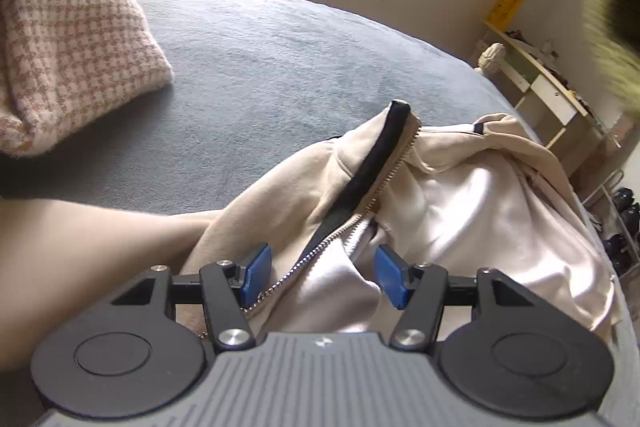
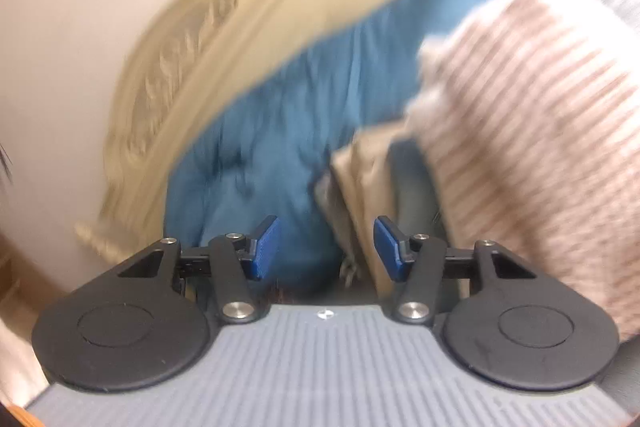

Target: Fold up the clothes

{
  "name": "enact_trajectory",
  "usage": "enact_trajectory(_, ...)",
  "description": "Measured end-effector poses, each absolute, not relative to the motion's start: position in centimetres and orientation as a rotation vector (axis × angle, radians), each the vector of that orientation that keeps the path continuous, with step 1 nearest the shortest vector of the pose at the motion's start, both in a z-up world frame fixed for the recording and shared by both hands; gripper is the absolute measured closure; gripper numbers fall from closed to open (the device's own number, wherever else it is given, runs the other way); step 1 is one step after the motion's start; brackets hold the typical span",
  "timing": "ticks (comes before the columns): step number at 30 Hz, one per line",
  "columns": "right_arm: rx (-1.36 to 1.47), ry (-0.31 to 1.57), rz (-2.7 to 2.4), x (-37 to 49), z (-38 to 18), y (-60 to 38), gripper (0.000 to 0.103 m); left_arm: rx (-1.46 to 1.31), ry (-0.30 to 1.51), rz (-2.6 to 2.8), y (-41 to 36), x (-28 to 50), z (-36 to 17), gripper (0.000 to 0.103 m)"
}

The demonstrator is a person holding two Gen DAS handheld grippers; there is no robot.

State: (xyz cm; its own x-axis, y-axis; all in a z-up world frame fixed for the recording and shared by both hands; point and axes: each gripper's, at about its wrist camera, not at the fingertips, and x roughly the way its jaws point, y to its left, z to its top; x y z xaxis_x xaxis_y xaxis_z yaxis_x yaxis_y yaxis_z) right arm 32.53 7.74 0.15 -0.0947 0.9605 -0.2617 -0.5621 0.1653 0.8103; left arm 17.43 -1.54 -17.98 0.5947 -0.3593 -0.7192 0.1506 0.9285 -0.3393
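While your left gripper (image 1: 322,273) hovers low with its blue pads (image 1: 256,271) spread wide and nothing between them, the beige zip-up jacket (image 1: 460,211) lies crumpled right under and ahead of it on the grey bedcover (image 1: 280,59). Its zipper (image 1: 320,247) runs up between your fingers, beside a black-lined edge that stands up toward the collar. A bare forearm (image 1: 80,259) lies at the left, touching the jacket's edge. Further off on the left sits a pink-and-white houndstooth pillow (image 1: 68,39); a shelf (image 1: 548,83) stands against the far wall on the right.

Your right gripper (image 2: 326,249) is also parted wide and holds nothing. Its view is blurred: just past the pads is a bit of beige cloth (image 2: 372,171), beyond it blue bedding (image 2: 288,131), a pink striped pillow (image 2: 528,131) at right, and a carved cream headboard (image 2: 192,59) furthest.
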Motion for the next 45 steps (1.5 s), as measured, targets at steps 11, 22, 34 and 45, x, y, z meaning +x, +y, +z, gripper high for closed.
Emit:
enact_trajectory(11, 0.777, 0.777, 0.821, 25.5, 1.5, -21.4, 0.052, -0.234, 0.861, -0.149, -0.6, 17.3, -16.0, 0.043)
enact_trajectory(22, 0.927, 0.807, 0.152, 12.4, -7.1, -42.7, 0.052, -0.196, 0.775, -0.029, 0.1, 16.5, -11.9, 0.035)
enact_trajectory(34, 0.644, 0.881, 0.006, 14.3, -13.0, -45.3, 0.060, -0.105, 0.748, -0.207, -6.4, 17.3, -11.0, 0.045)
enact_trajectory(45, 0.429, 0.891, -0.036, 28.1, -17.3, -46.3, 0.067, 0.012, 0.757, -0.259, -11.1, 19.0, -12.7, 0.047)
